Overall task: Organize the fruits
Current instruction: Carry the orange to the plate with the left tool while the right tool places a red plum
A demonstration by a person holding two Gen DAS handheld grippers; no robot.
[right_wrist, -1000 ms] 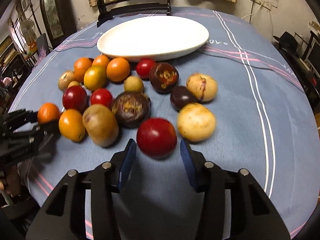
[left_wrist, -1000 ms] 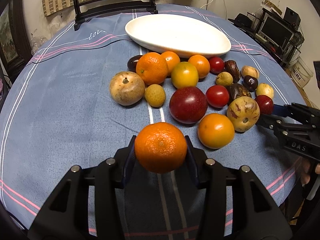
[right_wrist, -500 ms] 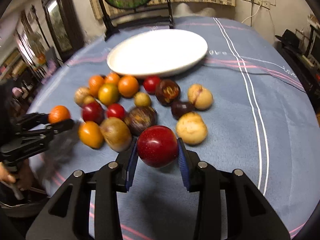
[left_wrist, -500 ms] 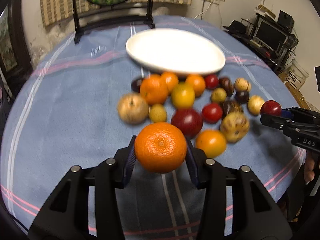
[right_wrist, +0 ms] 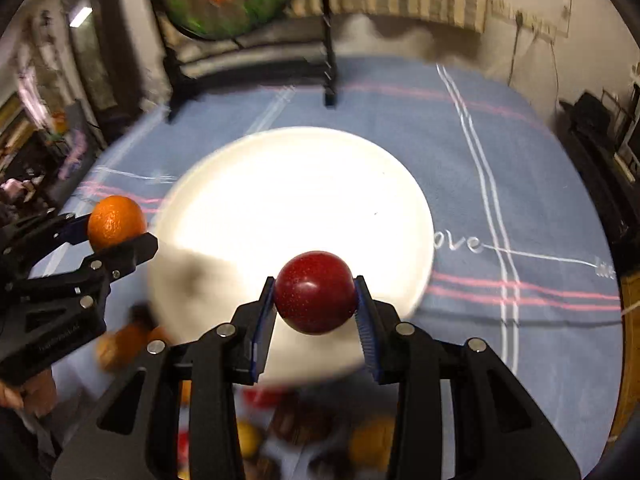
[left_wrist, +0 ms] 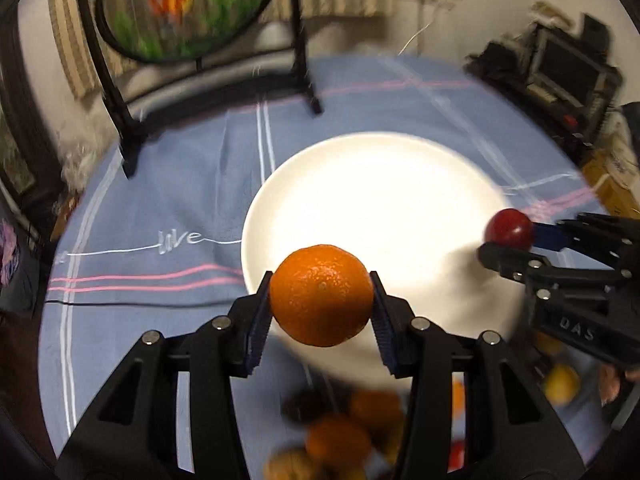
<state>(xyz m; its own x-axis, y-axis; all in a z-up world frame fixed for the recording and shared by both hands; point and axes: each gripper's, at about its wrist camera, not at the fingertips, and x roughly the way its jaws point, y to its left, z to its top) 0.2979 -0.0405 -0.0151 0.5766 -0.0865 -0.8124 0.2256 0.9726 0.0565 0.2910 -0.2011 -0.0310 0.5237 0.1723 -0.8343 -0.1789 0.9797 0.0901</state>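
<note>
My left gripper point(left_wrist: 320, 300) is shut on an orange point(left_wrist: 321, 295) and holds it in the air over the near rim of the large white plate point(left_wrist: 384, 192). My right gripper point(right_wrist: 315, 298) is shut on a dark red fruit point(right_wrist: 315, 291), also held above the plate point(right_wrist: 296, 192). In the left wrist view the right gripper point(left_wrist: 506, 236) with the red fruit point(left_wrist: 509, 228) hangs over the plate's right edge. In the right wrist view the left gripper point(right_wrist: 120, 232) with the orange point(right_wrist: 116, 222) is at the plate's left edge. The plate holds nothing.
Several loose fruits point(left_wrist: 340, 436) lie blurred on the blue tablecloth point(left_wrist: 168, 184) near me, below both grippers point(right_wrist: 288, 420). A black stand with a round painted screen point(left_wrist: 180, 4) stands at the table's far side. Shelves with electronics point(left_wrist: 560, 68) are at the right.
Both grippers have moved forward and up with their fruits, from above the fruit pile to over the white plate. The right gripper closed on the red fruit about a second ago.
</note>
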